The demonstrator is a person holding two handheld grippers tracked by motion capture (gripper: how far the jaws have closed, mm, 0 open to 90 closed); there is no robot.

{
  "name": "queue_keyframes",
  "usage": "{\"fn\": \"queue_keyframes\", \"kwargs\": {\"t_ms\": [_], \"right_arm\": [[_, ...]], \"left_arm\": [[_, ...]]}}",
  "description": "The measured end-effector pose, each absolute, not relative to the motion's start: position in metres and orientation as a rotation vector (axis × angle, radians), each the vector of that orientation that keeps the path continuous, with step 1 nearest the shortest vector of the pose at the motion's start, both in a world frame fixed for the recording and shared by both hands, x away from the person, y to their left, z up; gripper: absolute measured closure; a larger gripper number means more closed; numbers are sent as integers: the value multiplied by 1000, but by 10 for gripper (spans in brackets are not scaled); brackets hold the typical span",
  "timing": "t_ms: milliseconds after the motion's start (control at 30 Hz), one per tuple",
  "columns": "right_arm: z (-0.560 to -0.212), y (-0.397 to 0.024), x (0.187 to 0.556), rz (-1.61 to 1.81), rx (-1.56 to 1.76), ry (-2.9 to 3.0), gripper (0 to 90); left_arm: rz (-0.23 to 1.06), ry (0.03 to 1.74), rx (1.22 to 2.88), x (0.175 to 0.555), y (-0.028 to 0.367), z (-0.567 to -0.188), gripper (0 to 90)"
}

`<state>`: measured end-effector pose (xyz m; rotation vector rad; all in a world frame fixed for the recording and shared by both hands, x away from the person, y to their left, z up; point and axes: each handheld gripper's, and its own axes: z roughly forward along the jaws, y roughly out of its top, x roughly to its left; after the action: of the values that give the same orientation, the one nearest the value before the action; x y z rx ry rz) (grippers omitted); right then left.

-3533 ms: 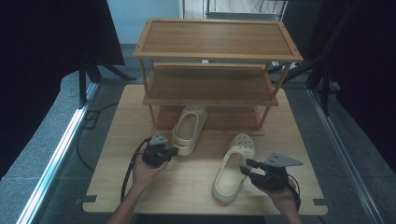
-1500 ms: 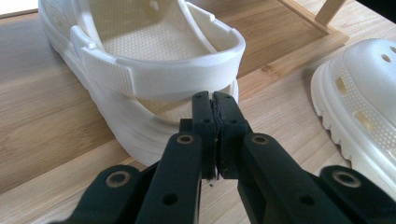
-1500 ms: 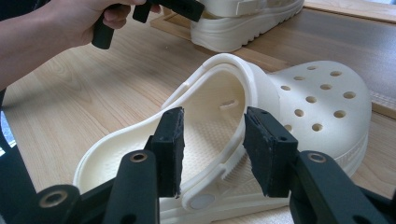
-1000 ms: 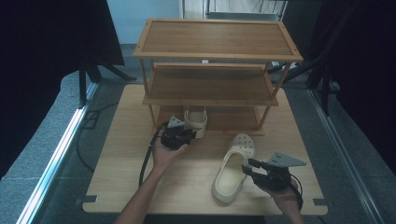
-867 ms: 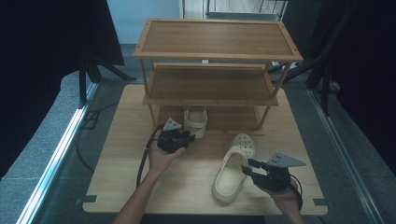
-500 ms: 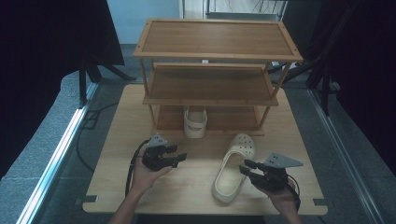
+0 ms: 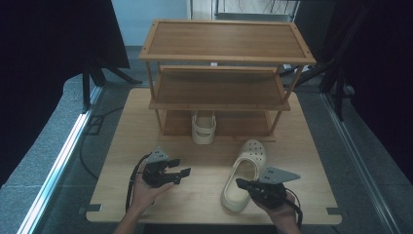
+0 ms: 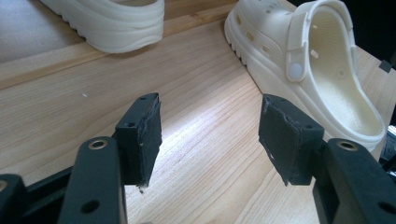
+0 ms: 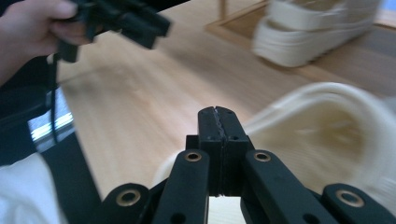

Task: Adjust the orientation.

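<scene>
A cream clog (image 7: 243, 174) lies on the table (image 7: 117, 146), toe toward the rack (image 7: 226, 73), heel end nearest the person. At that heel sits the right gripper (image 7: 242, 183) — its jaws have just closed pad to pad, clasping nothing. The left gripper (image 7: 179, 167) hovers well apart to the left, jaws just spread wide, nothing between them. A second clog (image 7: 203, 128) rests on the rack's bottom shelf.

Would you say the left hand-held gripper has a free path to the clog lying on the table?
Probably yes: the left hand-held gripper stands open, with only bare table between it and the clog.
</scene>
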<state>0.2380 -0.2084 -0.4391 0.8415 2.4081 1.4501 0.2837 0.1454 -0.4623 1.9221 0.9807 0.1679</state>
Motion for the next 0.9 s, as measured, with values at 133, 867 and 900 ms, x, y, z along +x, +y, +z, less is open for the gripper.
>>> {"fn": "queue_keyframes", "kwargs": {"t_ms": [133,867,900], "right_arm": [[-447,-186,229,1408,801,2476,900],[-476,-205,197,1162,996,2533,900],[-477,-216,194,1166,1030,2517,900]], "left_arm": [[164,979,1933,284,144,-465,396],[155,984,1932,285,146,-464,394],[156,984,1933,285,146,-464,394]]}}
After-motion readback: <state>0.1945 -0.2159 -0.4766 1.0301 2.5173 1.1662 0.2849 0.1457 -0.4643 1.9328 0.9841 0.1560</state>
